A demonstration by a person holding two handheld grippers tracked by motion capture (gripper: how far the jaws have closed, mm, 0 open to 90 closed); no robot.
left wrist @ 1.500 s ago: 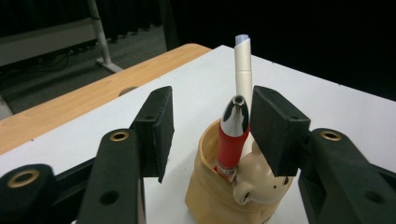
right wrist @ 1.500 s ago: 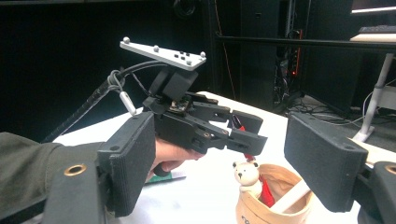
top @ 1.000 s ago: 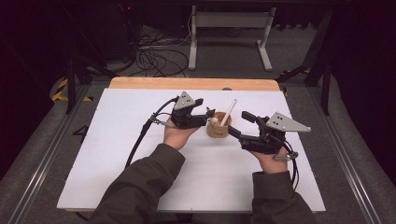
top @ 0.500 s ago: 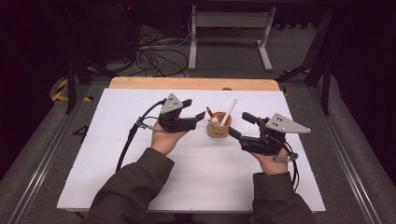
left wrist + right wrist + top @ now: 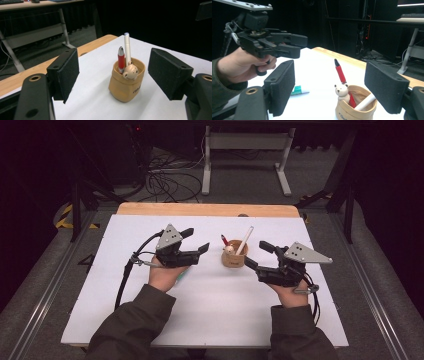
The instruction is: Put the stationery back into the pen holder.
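The tan pen cup (image 5: 234,258) stood near the middle of the high view, on the white table top (image 5: 210,320), with a red pen (image 5: 224,240), a white pen (image 5: 244,240) and a small bear-headed topper (image 5: 229,249) rising from it. From above those contents were tiny. The left gripper view showed them plainly: the cup (image 5: 126,83) sat at centre frame, with the red pen (image 5: 121,60) and white pen (image 5: 127,48) upright behind the bear (image 5: 130,72), and dark lettering on the cup's side. The right gripper view caught the cup (image 5: 355,106) at its lower right, the red pen (image 5: 341,73) leaning left, and a teal-and-white tube (image 5: 298,90) lying on the table at left centre.

In the high view, the left gripper (image 5: 192,241) hung just left of the cup, clear of it; its jaws had just been opening and stood wide, nothing between them. The right gripper (image 5: 258,255) sat just right of the cup, its jaws also wide and empty, the nearer one close by the cup's rim.
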